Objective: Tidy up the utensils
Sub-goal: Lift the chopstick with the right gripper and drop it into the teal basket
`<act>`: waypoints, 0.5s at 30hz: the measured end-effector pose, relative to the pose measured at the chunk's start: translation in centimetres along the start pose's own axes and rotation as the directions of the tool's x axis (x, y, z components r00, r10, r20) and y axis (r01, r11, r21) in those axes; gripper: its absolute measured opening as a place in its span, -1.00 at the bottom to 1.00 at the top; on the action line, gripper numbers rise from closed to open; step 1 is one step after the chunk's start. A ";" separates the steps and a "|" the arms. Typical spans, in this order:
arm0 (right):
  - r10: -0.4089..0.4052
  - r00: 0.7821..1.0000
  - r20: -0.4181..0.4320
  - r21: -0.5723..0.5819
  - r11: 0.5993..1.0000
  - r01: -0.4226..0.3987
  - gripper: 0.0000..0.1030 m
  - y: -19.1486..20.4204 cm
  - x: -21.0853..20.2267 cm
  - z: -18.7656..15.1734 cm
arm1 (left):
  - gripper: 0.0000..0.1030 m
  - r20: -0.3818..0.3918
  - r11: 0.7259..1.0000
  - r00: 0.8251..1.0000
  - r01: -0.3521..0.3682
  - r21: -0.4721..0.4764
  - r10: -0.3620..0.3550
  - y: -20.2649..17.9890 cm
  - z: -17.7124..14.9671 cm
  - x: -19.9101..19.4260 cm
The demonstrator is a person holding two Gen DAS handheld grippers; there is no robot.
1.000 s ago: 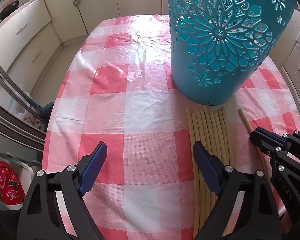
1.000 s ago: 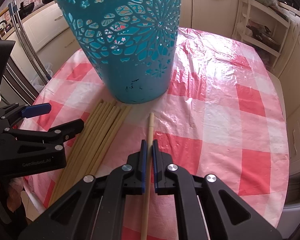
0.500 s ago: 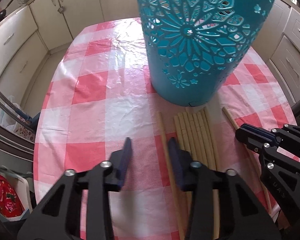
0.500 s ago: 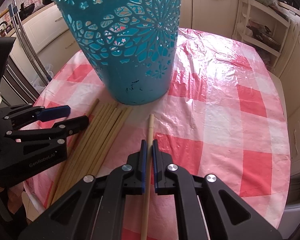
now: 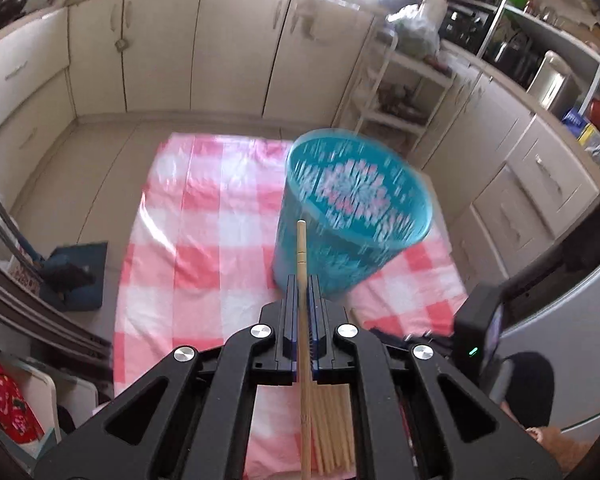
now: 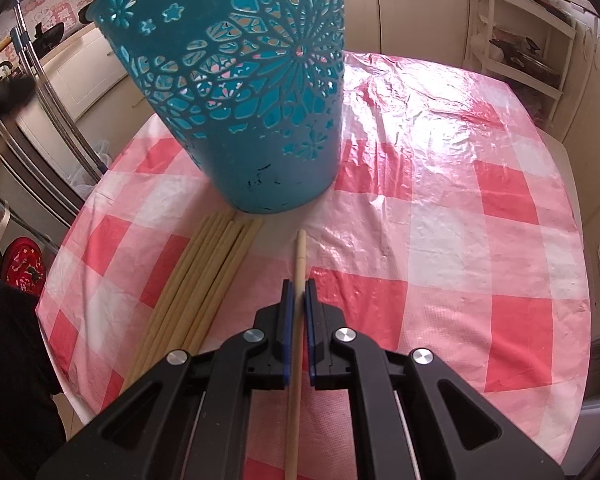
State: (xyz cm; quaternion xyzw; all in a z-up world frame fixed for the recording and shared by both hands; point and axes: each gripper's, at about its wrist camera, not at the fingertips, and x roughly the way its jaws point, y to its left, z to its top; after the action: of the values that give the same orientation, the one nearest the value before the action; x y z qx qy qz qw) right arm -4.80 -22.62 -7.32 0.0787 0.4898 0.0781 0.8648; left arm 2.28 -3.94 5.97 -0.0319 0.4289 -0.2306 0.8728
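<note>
place: home kitchen | evidence: cream cabinets (image 5: 236, 48) along walls, countertop appliances (image 5: 548, 80), white shelf rack (image 5: 404, 84), checked-cloth desk (image 6: 460, 240)

a pink-and-white checked tablecloth (image 6: 440, 240), cream kitchen cabinets (image 5: 160, 48) and a white open shelf rack (image 5: 400, 80).

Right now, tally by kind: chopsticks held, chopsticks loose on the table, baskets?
Held chopsticks: 2, the left chopstick in the left gripper and the right chopstick in the right gripper
Loose chopsticks: 6, as best the bundle can be counted
Teal basket: 1
Total: 9
</note>
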 end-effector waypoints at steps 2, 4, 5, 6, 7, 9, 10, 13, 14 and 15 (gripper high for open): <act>0.003 1.000 0.001 0.002 1.000 -0.003 -0.88 -0.1 0.0 0.0 | -0.92 0.099 0.999 0.994 0.034 0.019 -0.035 -1.4 2.7 -2.1; 0.003 1.000 0.002 0.001 1.000 -0.003 -0.88 -0.2 0.0 0.0 | -0.92 0.199 0.998 0.979 0.044 0.046 -0.052 -2.8 5.4 -3.2; 0.003 1.000 0.003 0.002 1.000 -0.003 -0.88 -0.2 0.0 0.0 | -0.92 0.243 0.998 0.969 0.042 0.053 -0.054 -3.4 6.4 -3.4; 0.003 1.000 0.003 0.002 1.000 -0.003 -0.88 -0.1 0.0 0.0 | -0.92 0.293 0.998 0.954 0.043 0.056 -0.058 -3.9 7.4 -3.4; 0.003 1.000 0.004 0.002 1.000 -0.003 -0.88 -0.2 0.0 0.0 | -0.92 0.333 0.998 0.941 0.039 0.054 -0.055 -4.4 8.2 -2.9; 0.003 1.000 0.006 0.001 1.000 -0.003 -0.87 -0.2 0.0 0.0 | -0.92 0.414 0.999 0.910 0.025 0.037 -0.038 -5.0 9.8 -1.9; 0.003 1.000 0.007 -0.001 1.000 -0.003 -0.87 -0.2 0.1 0.0 | -0.91 0.444 1.000 0.896 0.006 0.019 -0.014 -5.1 10.4 -0.8; 0.001 1.000 0.008 -0.006 1.000 -0.001 -0.88 0.0 0.0 -0.1 | -0.91 0.477 0.998 0.877 -0.061 -0.012 0.060 -5.6 11.2 2.3; 0.000 1.000 0.008 -0.009 1.000 0.000 -0.88 0.0 0.0 -0.1 | -0.91 0.470 0.997 0.879 -0.076 -0.013 0.073 -5.5 11.3 3.7; -0.001 1.000 0.009 -0.012 1.000 0.001 -0.88 0.1 0.0 -0.1 | -0.91 0.458 0.997 0.886 -0.079 -0.014 0.076 -5.2 11.1 4.9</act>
State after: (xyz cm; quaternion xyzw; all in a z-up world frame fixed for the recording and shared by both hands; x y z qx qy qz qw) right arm -4.87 -22.55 -7.40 0.0738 0.4856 0.0802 0.8674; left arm 11.36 -12.22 10.66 -0.0660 0.2116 -0.1827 0.9579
